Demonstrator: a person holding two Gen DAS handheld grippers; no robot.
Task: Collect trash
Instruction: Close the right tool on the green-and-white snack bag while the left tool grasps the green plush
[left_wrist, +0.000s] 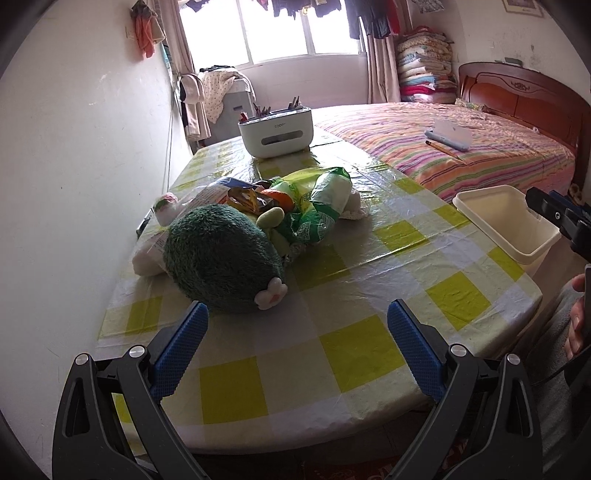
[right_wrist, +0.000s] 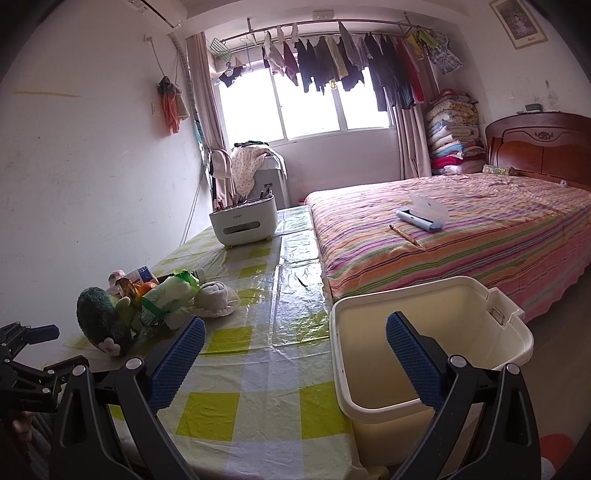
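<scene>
A green plush toy (left_wrist: 221, 258) lies on the checked surface (left_wrist: 351, 350), with a white organizer box (left_wrist: 275, 134) of pencils farther back. A pencil case (right_wrist: 421, 219) and pencil (right_wrist: 404, 234) rest on the striped bed (right_wrist: 480, 236).

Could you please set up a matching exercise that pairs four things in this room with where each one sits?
Things:
1. Green plush toy
2. Cream bin
3. Pencil
4. White pen holder

Places:
A. At the far end of the table
B. On the striped bed cover
C. Beside the table's edge, below the tabletop
D. On the checked tablecloth, at the near end of the pile of wrappers

Pairs: 1-D, 2-C, 3-B, 4-A
</scene>
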